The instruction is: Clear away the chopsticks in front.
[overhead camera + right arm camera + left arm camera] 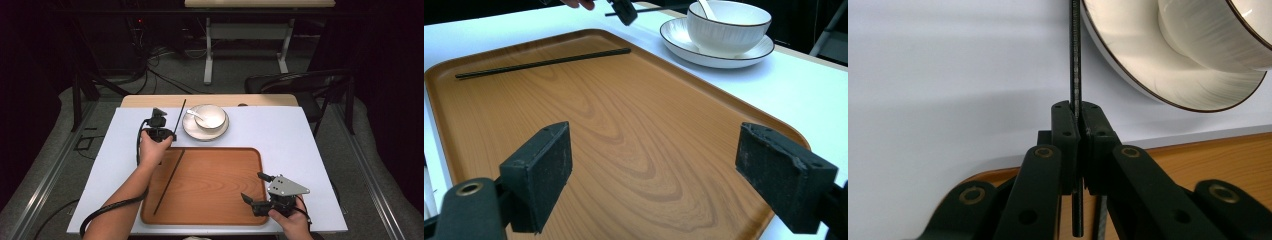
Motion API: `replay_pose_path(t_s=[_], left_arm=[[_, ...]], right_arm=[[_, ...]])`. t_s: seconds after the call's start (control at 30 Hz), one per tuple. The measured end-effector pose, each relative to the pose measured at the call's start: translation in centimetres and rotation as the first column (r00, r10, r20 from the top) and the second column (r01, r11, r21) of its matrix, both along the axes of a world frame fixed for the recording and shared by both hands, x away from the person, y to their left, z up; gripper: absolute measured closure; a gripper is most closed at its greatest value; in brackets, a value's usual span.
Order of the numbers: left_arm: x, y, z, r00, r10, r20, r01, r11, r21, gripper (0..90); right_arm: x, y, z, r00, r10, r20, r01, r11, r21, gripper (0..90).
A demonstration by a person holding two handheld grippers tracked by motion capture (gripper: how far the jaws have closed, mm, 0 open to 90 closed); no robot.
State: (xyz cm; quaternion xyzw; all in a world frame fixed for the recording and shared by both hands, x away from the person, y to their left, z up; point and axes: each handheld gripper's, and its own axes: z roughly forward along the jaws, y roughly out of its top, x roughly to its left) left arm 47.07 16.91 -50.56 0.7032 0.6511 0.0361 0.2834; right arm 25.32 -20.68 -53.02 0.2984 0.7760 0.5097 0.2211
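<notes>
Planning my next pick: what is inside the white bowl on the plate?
A white spoon lies inside the bowl, its handle leaning on the rim toward the left hand-held gripper. The bowl looks otherwise empty; the spot under the spoon's head is covered.

- The high view sits above my side of the table (300,130), facing forward and down; it takes in the whole wooden tray (215,185) and floor beyond
- My left gripper view sits very close, low over the table, looking along a chopstick (1075,60) beside the plate (1148,65)
- My right gripper view looks low across the tray (624,140); all three share the plate
</notes>
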Motion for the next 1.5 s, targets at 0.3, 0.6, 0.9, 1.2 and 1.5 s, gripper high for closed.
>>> replay_pose_path(t_s=[0.3, 0.6, 0.9, 1.2, 1.5], left_arm=[[-0.9, 2.2, 1.2, 0.9996, 0.021, 0.021, -0.021, 0.9997, -0.013, 86.3], [-2.4, 3.5, 2.6, 0.9986, 0.009, 0.052, -0.009, 0.9999, -0.006, 86.3], [-4.7, 4.3, 4.3, 0.9957, -0.031, 0.087, 0.032, 0.9995, -0.002, 86.2], [-7.3, 5.3, 5.3, 0.9921, -0.065, 0.107, 0.065, 0.9979, 0.004, 86.3], [-10.5, 6.6, 5.7, 0.9898, -0.076, 0.120, 0.078, 0.9969, -0.009, 86.3]], right_arm=[[0.0, 0.0, 0.0, 1.0000, -0.001, 0.000, 0.001, 1.000, -0.002, 14.8], [0.0, 0.0, 0.0, 1.0000, -0.002, 0.001, 0.002, 1.000, -0.003, 14.8], [0.0, 0.0, 0.0, 1.0000, -0.004, 0.001, 0.004, 1.000, -0.002, 14.8], [0.1, 0.0, 0.0, 1.0000, -0.003, 0.001, 0.003, 1.000, -0.001, 14.8], [0.1, 0.0, 0.0, 1.0000, -0.003, 0.001, 0.003, 1.000, -0.002, 14.8]])
